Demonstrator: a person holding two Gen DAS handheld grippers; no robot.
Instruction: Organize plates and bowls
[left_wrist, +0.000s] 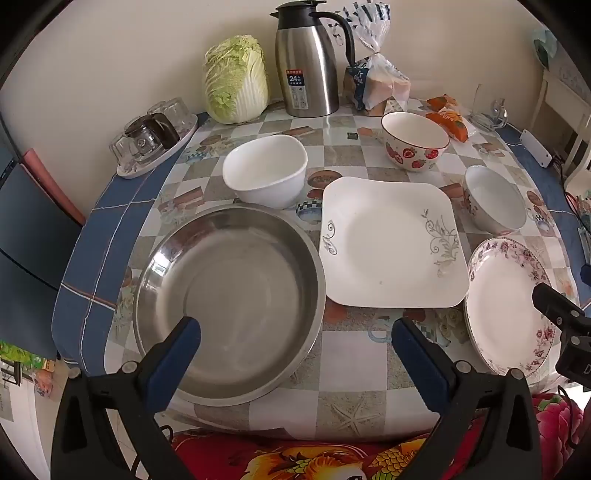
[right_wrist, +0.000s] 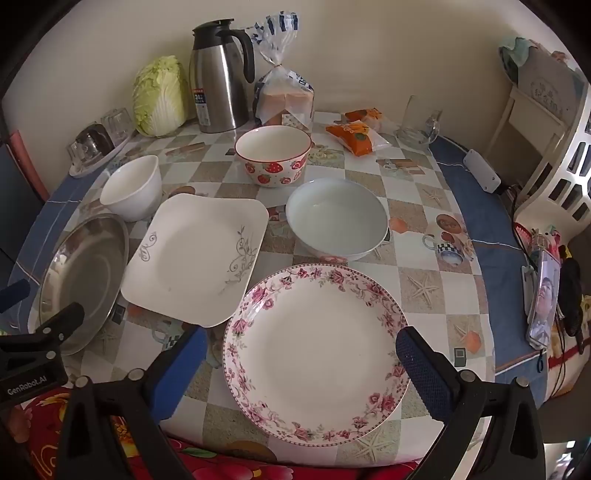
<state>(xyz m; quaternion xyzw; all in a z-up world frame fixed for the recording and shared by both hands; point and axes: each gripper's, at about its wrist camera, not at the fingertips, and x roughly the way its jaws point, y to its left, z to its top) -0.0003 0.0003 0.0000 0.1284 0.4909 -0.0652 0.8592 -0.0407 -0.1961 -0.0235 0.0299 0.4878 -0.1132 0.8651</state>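
Observation:
A steel basin (left_wrist: 236, 299) (right_wrist: 81, 280) lies at the near left of the table. Right of it lie a square white plate (left_wrist: 391, 243) (right_wrist: 195, 254) and a round flower-rimmed plate (left_wrist: 509, 306) (right_wrist: 317, 347). Behind stand a plain white bowl (left_wrist: 266, 173) (right_wrist: 133, 188), a strawberry bowl (left_wrist: 413, 140) (right_wrist: 273, 155) and a pale bowl (left_wrist: 495, 199) (right_wrist: 338, 218). My left gripper (left_wrist: 295, 332) hovers open above the basin's near right rim, holding nothing. My right gripper (right_wrist: 301, 345) hangs open over the flowered plate, empty too.
Along the wall stand a cabbage (left_wrist: 236, 88), a steel thermos jug (left_wrist: 306, 62), bagged bread (left_wrist: 376, 81) and orange snack packs (left_wrist: 447, 114). A tray of upturned glasses (left_wrist: 151, 140) sits far left, a glass mug (right_wrist: 421, 122) far right. A phone (right_wrist: 543, 302) lies at the right edge.

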